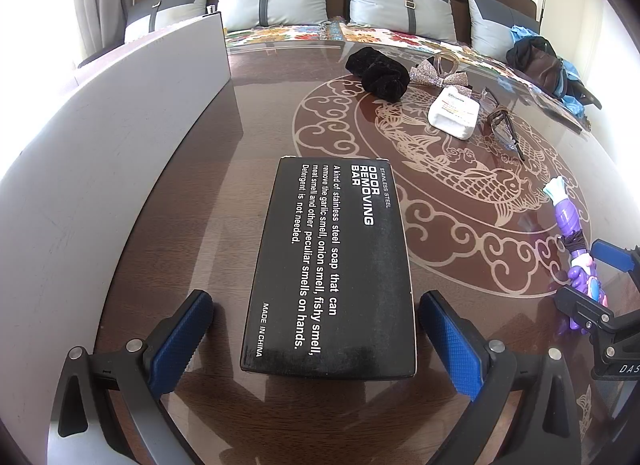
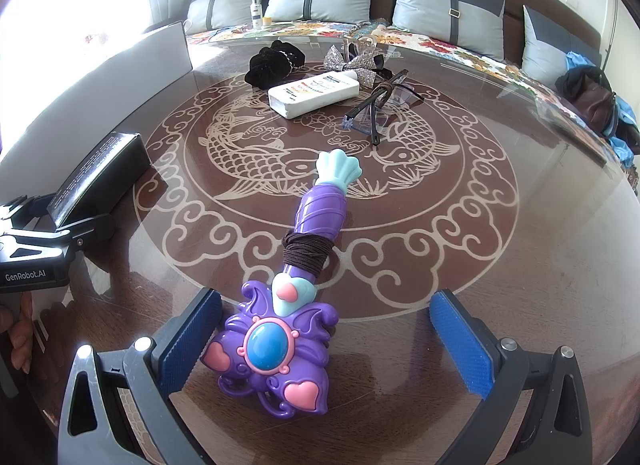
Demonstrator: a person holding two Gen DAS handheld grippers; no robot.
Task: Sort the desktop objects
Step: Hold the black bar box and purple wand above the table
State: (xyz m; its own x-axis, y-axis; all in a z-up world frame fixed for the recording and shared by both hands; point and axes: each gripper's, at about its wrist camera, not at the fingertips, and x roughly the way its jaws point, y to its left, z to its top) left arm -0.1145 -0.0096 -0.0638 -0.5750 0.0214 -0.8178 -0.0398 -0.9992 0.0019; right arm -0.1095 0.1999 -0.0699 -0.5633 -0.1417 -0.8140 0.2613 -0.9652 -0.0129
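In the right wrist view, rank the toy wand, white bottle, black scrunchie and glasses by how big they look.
1. Toy wand, by far, though it lies nearest the camera.
2. White bottle.
3. Black scrunchie and glasses look alike; no ranking.

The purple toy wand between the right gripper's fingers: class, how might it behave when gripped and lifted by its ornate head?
The purple toy wand looks like rigid moulded plastic, so probably stiff and light. Its curved, glossy head may slip between the right gripper's flat pads. The long handle could tip downward.
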